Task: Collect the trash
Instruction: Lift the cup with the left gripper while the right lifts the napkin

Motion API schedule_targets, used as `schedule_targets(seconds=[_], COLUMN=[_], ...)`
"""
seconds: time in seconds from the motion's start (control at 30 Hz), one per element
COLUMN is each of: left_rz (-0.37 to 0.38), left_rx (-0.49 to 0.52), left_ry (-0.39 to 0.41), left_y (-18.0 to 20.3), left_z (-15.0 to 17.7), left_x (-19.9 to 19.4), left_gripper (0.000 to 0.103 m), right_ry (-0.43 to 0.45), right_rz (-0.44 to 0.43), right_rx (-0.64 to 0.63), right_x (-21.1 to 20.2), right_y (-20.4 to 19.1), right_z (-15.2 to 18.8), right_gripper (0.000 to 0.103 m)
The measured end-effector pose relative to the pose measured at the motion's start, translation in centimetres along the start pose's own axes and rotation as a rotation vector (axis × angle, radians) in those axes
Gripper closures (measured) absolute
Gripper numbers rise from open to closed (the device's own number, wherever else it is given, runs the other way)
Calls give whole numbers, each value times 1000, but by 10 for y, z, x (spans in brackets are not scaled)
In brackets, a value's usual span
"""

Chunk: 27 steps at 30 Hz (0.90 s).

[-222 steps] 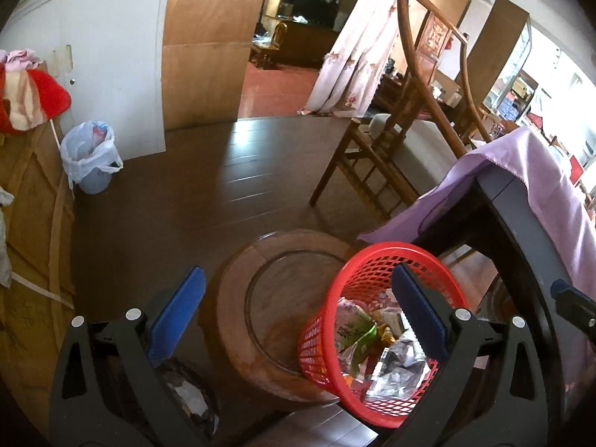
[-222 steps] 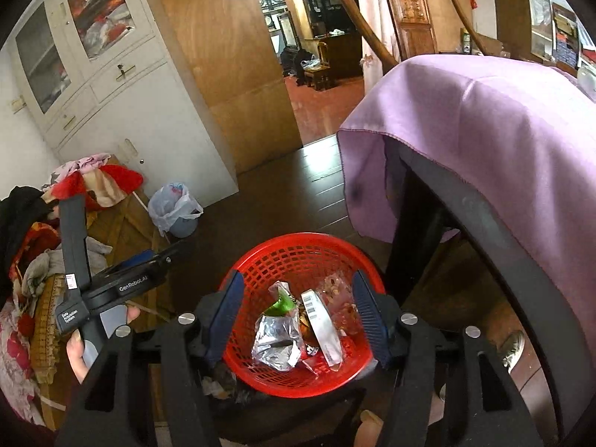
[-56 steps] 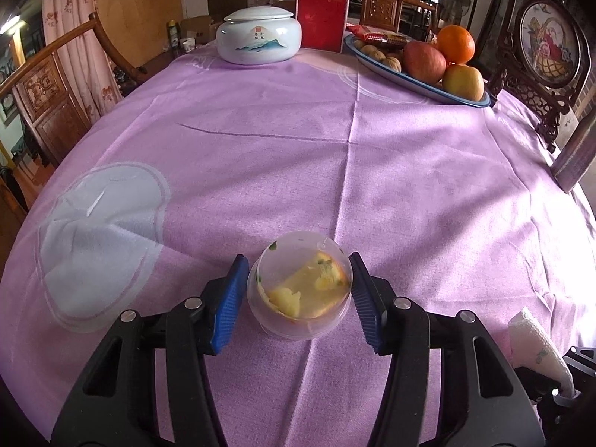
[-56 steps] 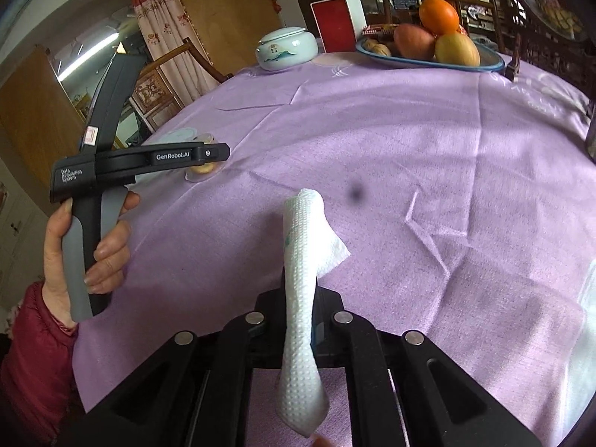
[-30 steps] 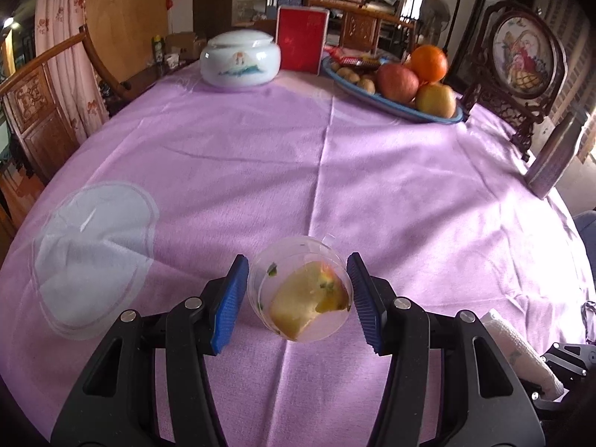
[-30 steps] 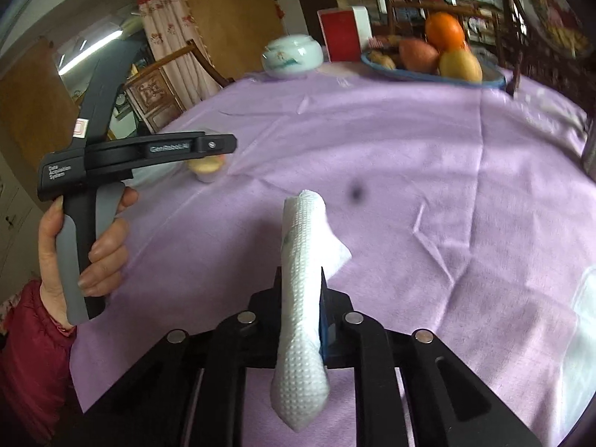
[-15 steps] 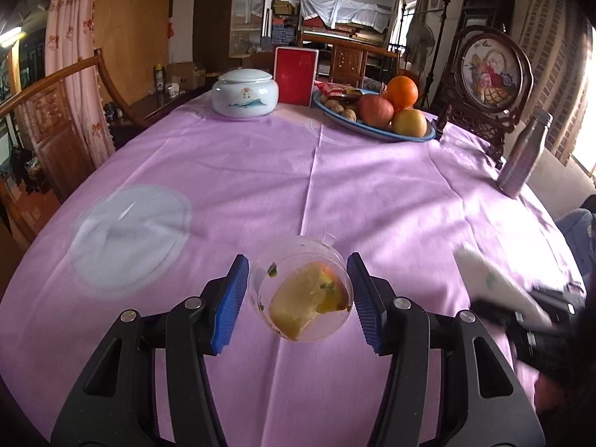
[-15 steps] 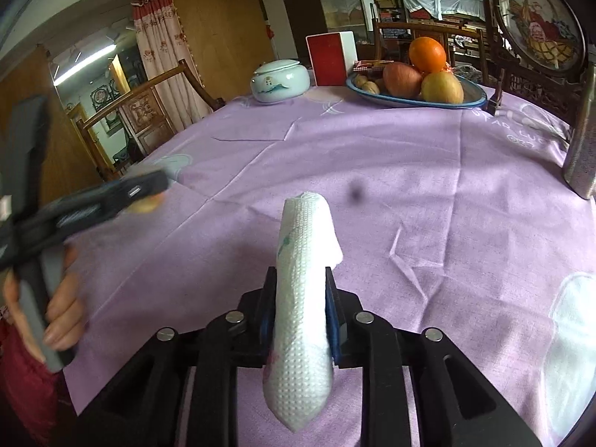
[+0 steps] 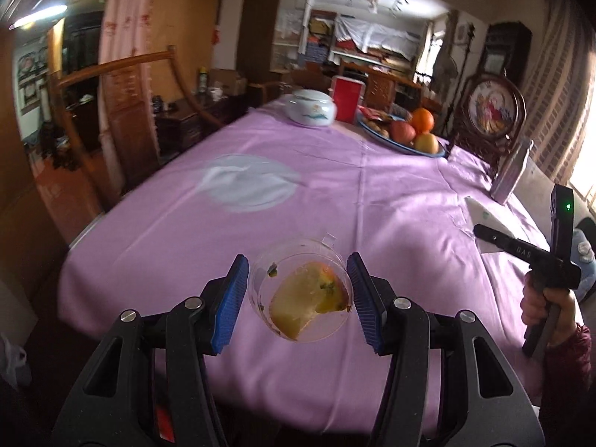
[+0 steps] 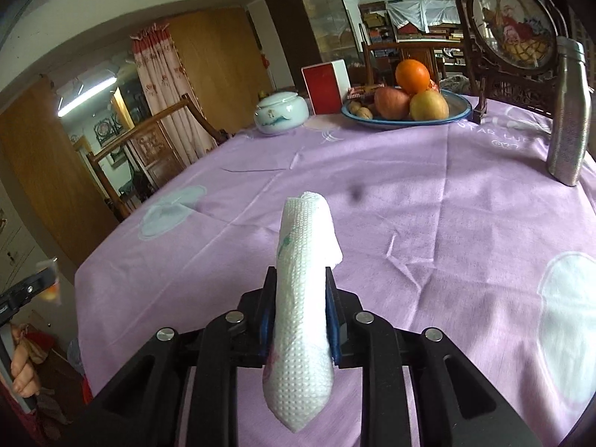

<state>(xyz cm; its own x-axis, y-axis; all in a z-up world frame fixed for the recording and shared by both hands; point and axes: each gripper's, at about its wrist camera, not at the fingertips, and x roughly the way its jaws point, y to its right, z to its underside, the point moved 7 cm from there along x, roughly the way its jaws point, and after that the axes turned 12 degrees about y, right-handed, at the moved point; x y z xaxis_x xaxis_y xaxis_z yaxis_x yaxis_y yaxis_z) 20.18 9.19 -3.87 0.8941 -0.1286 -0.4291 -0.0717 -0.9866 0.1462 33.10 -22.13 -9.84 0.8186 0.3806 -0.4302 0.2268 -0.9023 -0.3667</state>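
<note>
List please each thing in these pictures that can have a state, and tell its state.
Left gripper: shut on the clear plastic cup, held above the table.
Clear plastic cup: holds food scraps, tilted toward the camera.
Right gripper: shut on the folded paper towel.
White ceramic jar: lid on.
Metal bottle: upright, capped.
Fruit plate: loaded with fruit.

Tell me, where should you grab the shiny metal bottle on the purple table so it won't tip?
Probably around the middle of the metal bottle. It stands upright on the purple tablecloth, tall and narrow, so a level approach from the open near side, one pad on each flat-looking side, should suit it. The framed picture stand sits behind it. Gripping near the cap might make it tilt.
</note>
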Motion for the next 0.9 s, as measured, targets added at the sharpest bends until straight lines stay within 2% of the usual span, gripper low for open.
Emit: schedule_targets(seconds=[0.23,0.43,0.63,0.9], left_rz=[-52,-139,-269,-358], left_rx=[-42,-64,-58,-23], left_ry=[19,51,42,53], left_y=[-51,-98,-144,-181], left_z=[23,51,89,121], left_x=[-52,-88,-114,-143], left_gripper=[49,49,49,49], right_ry=[63,69,67,34], right_rz=[0,-60,-155,-335], right_rx=[33,-25,-87,-188], right_x=[-29,-53,-64,-70], right_y=[-11,-59,-131,-252], right_z=[2,9,22,49], right_gripper=[78,78,79,79])
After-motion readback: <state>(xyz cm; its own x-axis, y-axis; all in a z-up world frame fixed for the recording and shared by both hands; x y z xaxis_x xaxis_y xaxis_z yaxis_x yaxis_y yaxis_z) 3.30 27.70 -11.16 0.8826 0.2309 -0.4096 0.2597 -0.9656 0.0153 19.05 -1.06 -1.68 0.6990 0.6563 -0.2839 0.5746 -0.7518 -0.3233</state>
